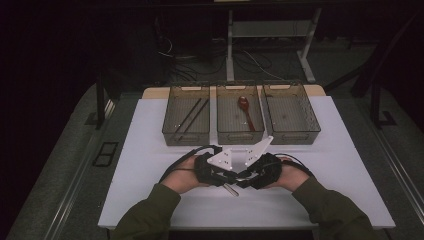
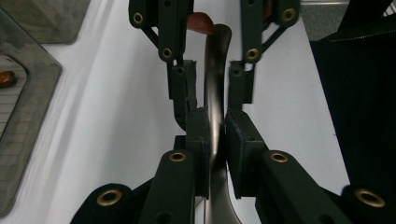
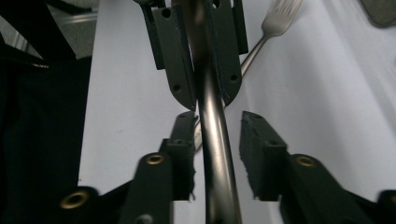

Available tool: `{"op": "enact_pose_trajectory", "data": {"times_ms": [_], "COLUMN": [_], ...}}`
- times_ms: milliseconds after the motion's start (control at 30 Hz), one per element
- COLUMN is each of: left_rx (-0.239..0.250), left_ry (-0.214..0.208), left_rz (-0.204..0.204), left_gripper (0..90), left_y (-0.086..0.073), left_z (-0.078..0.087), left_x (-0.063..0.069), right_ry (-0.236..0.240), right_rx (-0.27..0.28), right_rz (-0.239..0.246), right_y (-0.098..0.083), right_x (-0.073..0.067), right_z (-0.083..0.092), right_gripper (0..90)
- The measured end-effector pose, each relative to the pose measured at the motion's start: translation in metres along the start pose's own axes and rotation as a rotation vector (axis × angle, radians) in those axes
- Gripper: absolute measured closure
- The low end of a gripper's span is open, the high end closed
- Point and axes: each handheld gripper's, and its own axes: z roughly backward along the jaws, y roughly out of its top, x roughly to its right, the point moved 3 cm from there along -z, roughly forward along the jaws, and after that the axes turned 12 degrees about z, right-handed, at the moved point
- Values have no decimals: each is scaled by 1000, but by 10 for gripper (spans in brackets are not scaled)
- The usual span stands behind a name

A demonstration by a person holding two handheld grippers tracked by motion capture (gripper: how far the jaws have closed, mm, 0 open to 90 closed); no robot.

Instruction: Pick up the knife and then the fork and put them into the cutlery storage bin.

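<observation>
From the high view, a person in olive sleeves is holding the left gripper [image 1: 216,171] and the right gripper [image 1: 255,172] nose to nose over the near middle of the white table [image 1: 150,150], and a short length of a metal utensil handle [image 1: 231,189] is poking out beneath them toward the person. Beyond the hands, three smoky plastic bins are sitting in a row: the left bin [image 1: 186,116] is holding a pair of dark chopsticks [image 1: 192,118], the middle bin [image 1: 240,116] is holding a reddish-brown spoon [image 1: 246,111], and the right bin [image 1: 291,115] is standing just beside it. In the left gripper view, the left gripper [image 2: 215,126] is pinching the metal handle [image 2: 214,88] between its two black pads, which are pressing on it from both sides, while the right gripper is facing it farther up the handle with its pads standing a little off the metal. In the right gripper view, the right gripper [image 3: 217,135] is straddling the same handle [image 3: 215,154] with a gap showing between the metal and each pad, so it is not gripping yet; the left gripper's pads are clamping the handle farther along, and a fork [image 3: 275,23] is lying on the table behind them
</observation>
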Motion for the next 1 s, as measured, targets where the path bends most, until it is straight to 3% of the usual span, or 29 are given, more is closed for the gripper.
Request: {"op": "enact_pose_trajectory", "data": {"times_ms": [33,200,267,400,467,600,733,1000], "left_rx": [1,10,69,56,73,107,186,267], "left_ry": [-2,-9,-32,5,17,40,58,158], "left_rz": [5,-6,9,16,38,96,180,283], "left_gripper": [794,798,896,893,891,786,710,548], "left_y": [0,1,4,1,-2,-8,-18,-44], "left_z": [-1,-1,5,9,11,18,28,46], "left_x": [1,1,2,-3,-5,-8,-8,-7], "right_ry": [-5,25,22,7,-4,-31,-56,-102], "right_rx": [-11,-17,-46,-49,-48,-42,-45,-52], "right_rz": [29,45,53,32,21,7,-18,-68], "right_y": [-1,-1,-2,-6,-7,-10,-16,-28], "right_x": [2,0,-1,2,5,9,13,18], "right_z": [-1,-3,-6,-12,-10,-5,-1,14], "right_gripper": [717,799,834,838,838,837,836,836]}}
